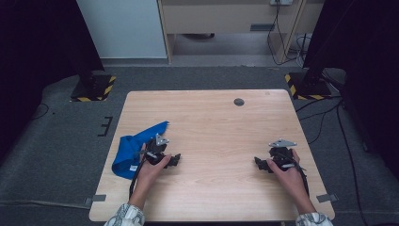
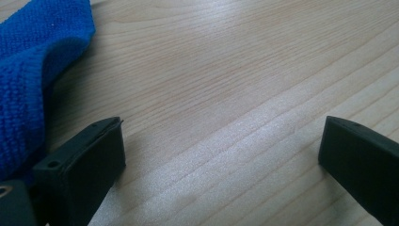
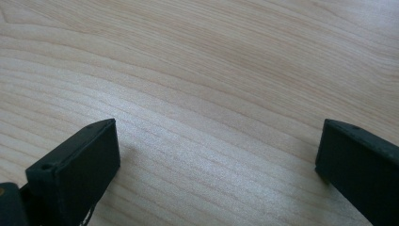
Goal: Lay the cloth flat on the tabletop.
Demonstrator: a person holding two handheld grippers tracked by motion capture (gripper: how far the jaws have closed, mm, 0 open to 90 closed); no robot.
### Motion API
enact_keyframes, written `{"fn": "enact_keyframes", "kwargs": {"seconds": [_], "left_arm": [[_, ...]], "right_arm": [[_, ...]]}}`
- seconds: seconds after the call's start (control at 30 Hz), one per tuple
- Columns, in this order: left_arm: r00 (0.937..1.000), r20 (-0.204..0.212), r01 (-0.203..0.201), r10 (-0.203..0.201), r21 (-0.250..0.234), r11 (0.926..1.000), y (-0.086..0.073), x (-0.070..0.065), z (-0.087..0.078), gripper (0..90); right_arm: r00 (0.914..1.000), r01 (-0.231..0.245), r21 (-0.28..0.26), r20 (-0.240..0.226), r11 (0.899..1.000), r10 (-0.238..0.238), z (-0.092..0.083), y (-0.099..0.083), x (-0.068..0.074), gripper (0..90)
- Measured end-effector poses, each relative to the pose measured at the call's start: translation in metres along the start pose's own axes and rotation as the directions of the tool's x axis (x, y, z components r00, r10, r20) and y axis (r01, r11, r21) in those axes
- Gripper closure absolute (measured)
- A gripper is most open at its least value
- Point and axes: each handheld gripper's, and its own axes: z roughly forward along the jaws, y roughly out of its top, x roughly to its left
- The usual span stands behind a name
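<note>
Blue cloth [image 1: 134, 149] lies crumpled at worktop [image 1: 211, 141] left edge, beside wide-open, empty left gripper [image 1: 175, 160]; swing it onto a cloth corner before closing; right gripper [image 1: 258, 163] wide, idle.

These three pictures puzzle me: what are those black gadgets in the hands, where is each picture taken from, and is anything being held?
A person sits at a wooden table with a hand-held tool in each hand. The left gripper and the right gripper each have two black jaws. One camera looks down from above; the other two ride on the grippers and look along their jaws. Both grippers are open and hold nothing. A crumpled blue cloth lies beside the left gripper, at the table's left edge.
</note>
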Motion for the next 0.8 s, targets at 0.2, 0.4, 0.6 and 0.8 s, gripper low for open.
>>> {"fn": "enact_keyframes", "kwargs": {"seconds": [0.2,0.4,0.6,0.8], "left_arm": [[1.0000,0.003,-0.001,0.001,0.005,1.0000,0.001,0.000,0.001,0.0],[1.0000,0.002,-0.005,0.005,0.000,1.0000,0.003,-0.001,-0.003,6.1],[0.9999,0.012,-0.001,0.001,-0.028,0.9996,0.010,-0.005,-0.015,7.2],[0.9984,0.048,-0.026,0.029,-0.062,0.9977,0.017,-0.015,-0.034,7.8]], "right_arm": [[1.0000,-0.001,0.001,0.000,1.000,0.001,0.000,0.000,0.000,0.3],[1.0000,-0.001,0.001,0.002,1.000,0.001,0.000,0.000,0.002,0.4],[1.0000,0.001,0.002,-0.002,1.000,-0.001,0.000,0.000,0.002,0.3],[1.0000,-0.001,0.001,-0.002,1.000,0.001,0.000,0.000,0.003,0.3]]}}
